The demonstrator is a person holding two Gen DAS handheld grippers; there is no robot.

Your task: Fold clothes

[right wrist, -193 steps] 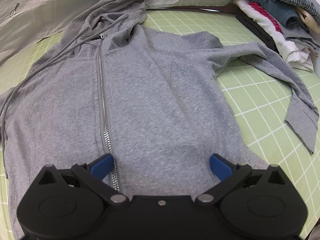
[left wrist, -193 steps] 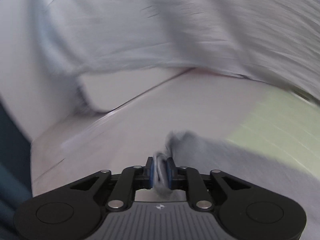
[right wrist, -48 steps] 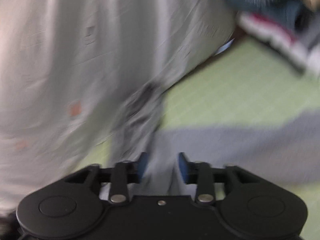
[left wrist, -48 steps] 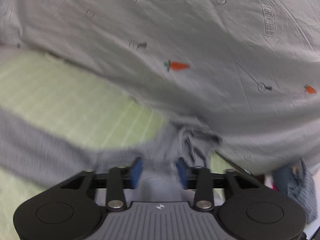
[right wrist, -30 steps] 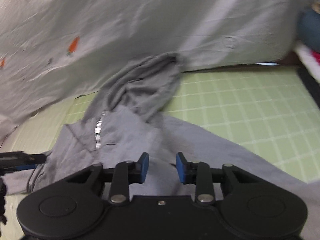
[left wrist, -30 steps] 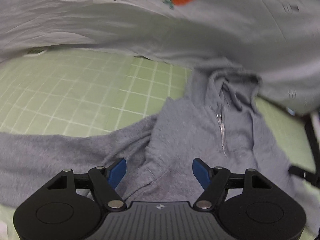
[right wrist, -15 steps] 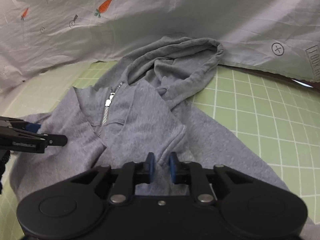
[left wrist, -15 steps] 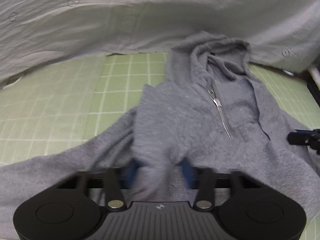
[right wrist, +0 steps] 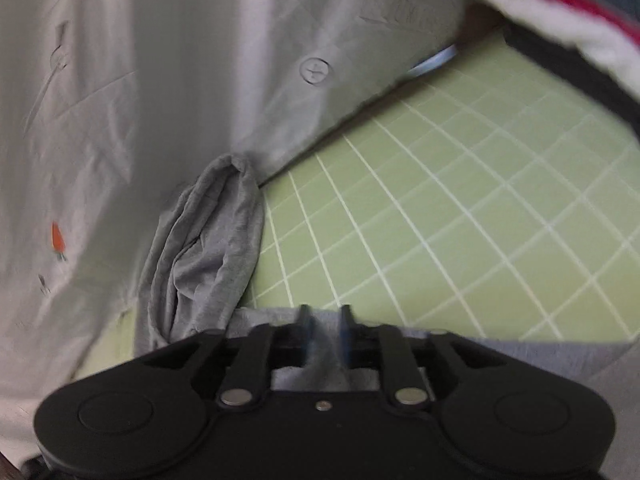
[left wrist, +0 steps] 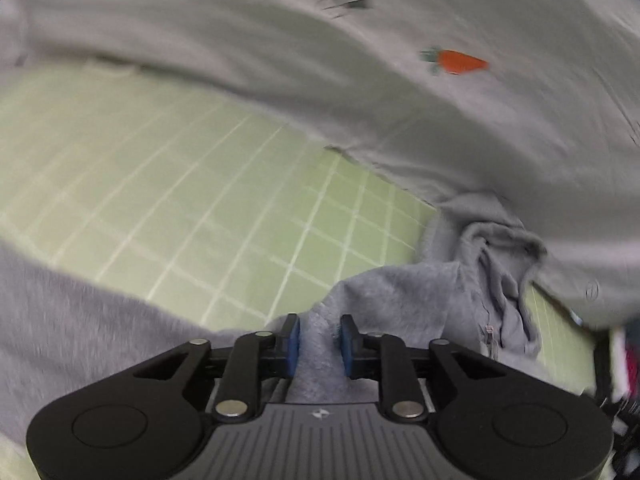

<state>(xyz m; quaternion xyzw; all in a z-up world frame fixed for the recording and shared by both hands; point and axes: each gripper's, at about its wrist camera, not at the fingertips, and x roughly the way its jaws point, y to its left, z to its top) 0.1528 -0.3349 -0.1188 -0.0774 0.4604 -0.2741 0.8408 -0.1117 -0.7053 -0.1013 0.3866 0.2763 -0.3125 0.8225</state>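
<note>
A grey zip hoodie lies on a green grid mat, its hood bunched against a pale sheet. My left gripper has a thick fold of the hoodie's shoulder filling the gap between its blue pads; the jaws are opening. In the right wrist view the hood stands crumpled at the left. My right gripper, blurred, has grey hoodie fabric between its pads and its jaws are opening too. A sleeve trails off to the left.
A pale sheet with carrot prints rises along the mat's far edge. A pile of other clothes sits at the top right of the right wrist view. Bare mat spreads beyond the right gripper.
Both grippers have rolled and slid across the mat with hoodie fabric between their pads. The hood has shifted to the right of the left view and to the left of the right view.
</note>
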